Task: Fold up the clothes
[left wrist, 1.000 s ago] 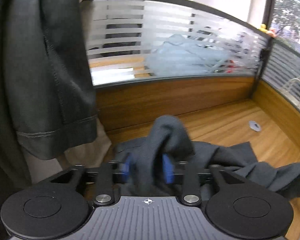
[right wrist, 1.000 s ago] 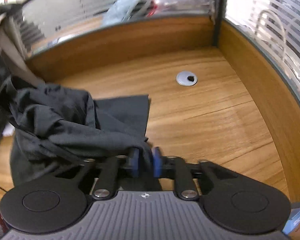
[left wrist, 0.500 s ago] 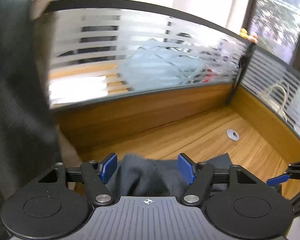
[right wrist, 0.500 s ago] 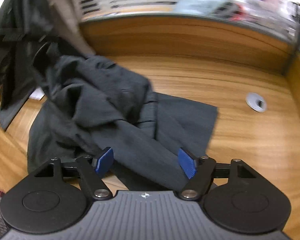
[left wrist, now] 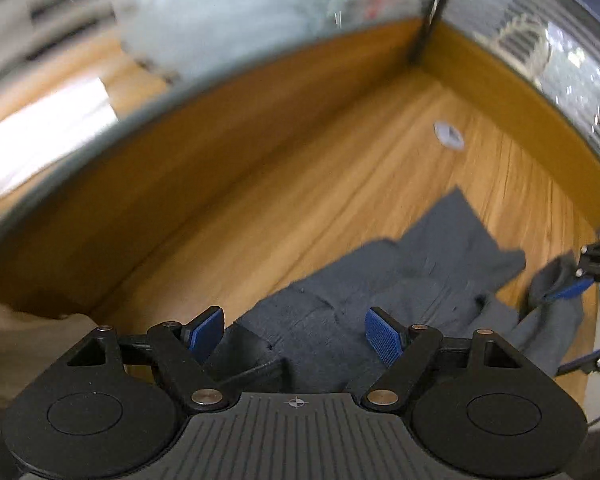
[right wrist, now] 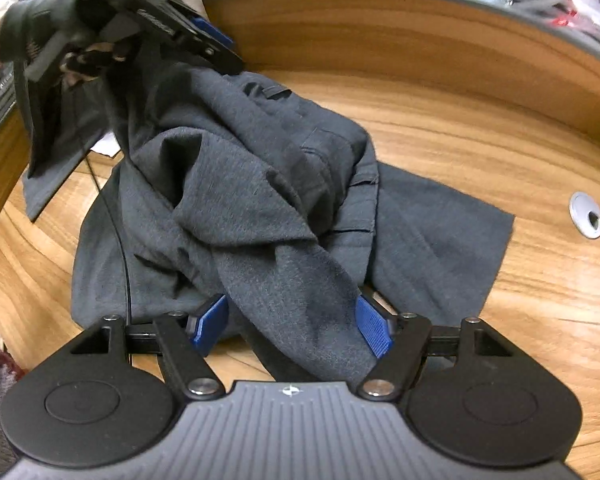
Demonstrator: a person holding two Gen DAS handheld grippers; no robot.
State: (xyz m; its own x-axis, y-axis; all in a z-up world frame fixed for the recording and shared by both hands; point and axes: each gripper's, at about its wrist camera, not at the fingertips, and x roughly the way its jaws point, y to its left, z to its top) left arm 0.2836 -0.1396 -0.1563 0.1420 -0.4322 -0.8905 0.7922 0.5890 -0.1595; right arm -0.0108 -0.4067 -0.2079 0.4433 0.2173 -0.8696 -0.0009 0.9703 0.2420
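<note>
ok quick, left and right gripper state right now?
Left gripper: open, holding nothing, above the dark grey garment.
Right gripper: open, a fold of the garment lies loose between its fingers, not clamped.

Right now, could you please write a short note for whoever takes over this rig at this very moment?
Left claw: open, above the dark grey garment, holding nothing.
Right claw: open; a fold of the garment lies between its pads, not clamped.
Garment: bunched in a crumpled heap on the wooden desk, one flat part spread toward the grey cable grommet.
Done: no neat fold visible.
Left: spread it flat, then fold it. The left wrist view is blurred, so check before gripping.
</note>
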